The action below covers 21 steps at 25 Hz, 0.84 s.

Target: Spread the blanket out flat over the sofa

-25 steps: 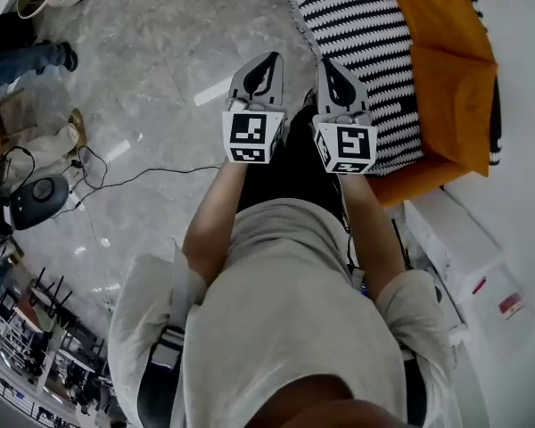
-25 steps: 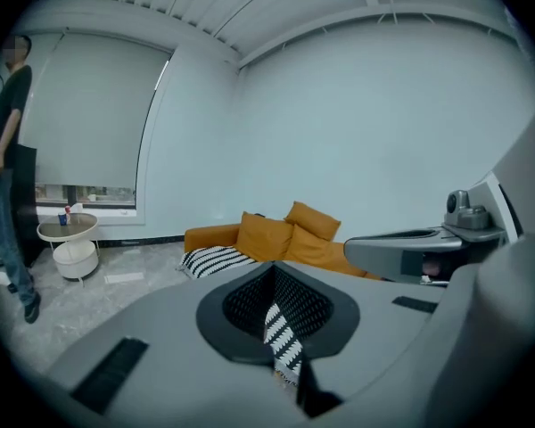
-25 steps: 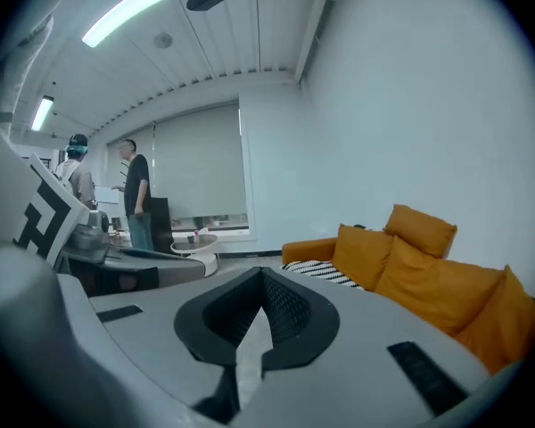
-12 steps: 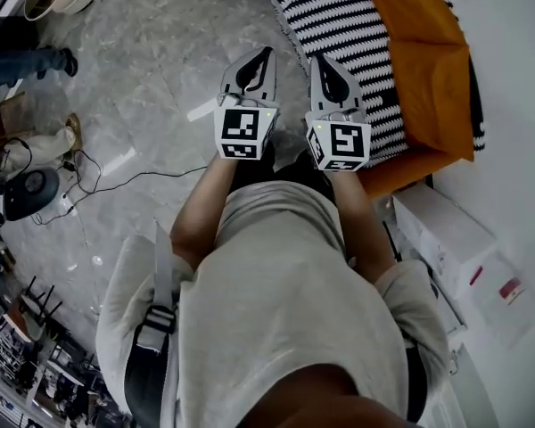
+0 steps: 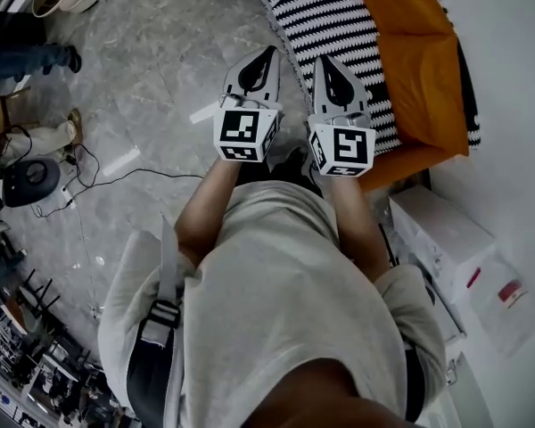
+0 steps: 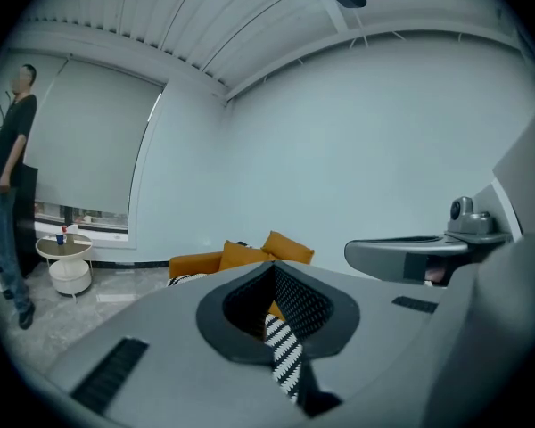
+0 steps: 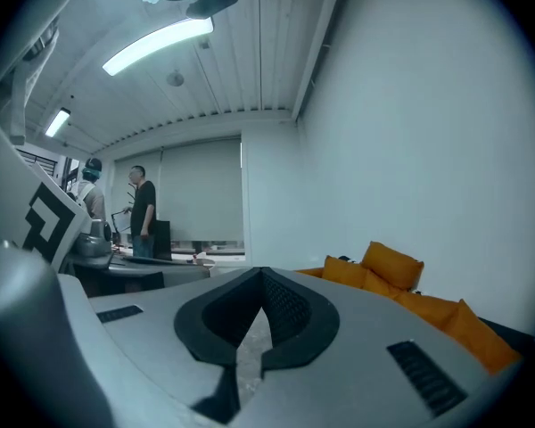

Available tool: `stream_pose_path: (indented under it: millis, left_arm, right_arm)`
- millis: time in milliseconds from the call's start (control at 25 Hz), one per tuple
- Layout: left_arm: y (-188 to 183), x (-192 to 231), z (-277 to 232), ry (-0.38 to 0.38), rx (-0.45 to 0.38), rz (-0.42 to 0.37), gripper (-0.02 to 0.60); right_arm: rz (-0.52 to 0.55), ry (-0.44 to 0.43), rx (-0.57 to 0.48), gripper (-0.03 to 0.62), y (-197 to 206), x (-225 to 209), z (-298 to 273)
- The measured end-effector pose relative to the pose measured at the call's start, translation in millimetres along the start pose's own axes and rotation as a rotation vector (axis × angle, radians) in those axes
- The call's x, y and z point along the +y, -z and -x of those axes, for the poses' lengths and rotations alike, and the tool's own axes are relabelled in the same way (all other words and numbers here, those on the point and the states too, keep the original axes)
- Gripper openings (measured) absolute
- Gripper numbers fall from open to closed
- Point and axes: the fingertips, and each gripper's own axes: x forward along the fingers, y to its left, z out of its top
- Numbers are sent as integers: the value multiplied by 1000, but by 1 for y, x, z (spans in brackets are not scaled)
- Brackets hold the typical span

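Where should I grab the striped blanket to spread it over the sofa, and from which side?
Take the blanket by its floor-side edge, which seems to hang over the sofa front, free to pinch. Come from the floor side, a tool near each end. The left tool and right tool are shut, so open them first.

Person in pale grey short-sleeved tee (image 5: 285, 283), dark shoulder strap (image 5: 160, 324), dark trousers (image 5: 281, 169); left gripper (image 5: 266, 56) and right gripper (image 5: 325, 63) grey, tapered, black-padded, each bearing a black-and-white marker cube (image 5: 244, 135).
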Motion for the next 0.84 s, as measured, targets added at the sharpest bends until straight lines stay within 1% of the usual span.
stream_pose_path:
  millis: [160, 320, 520, 840]
  left_arm:
    - [-4, -18, 5, 7, -15, -31, 11]
    - [-12, -22, 12, 9, -28, -44, 11]
    - [-13, -25, 17, -3, -32, -50, 11]
    - [-11, -43, 23, 4, -41, -56, 11]
  right_arm:
    - [0, -5, -28, 37, -5, -7, 16]
    - [-4, -11, -51, 37, -15, -5, 20]
    - [2, -32, -65, 37, -19, 1, 24]
    - [1, -48, -78, 37, -19, -1, 38]
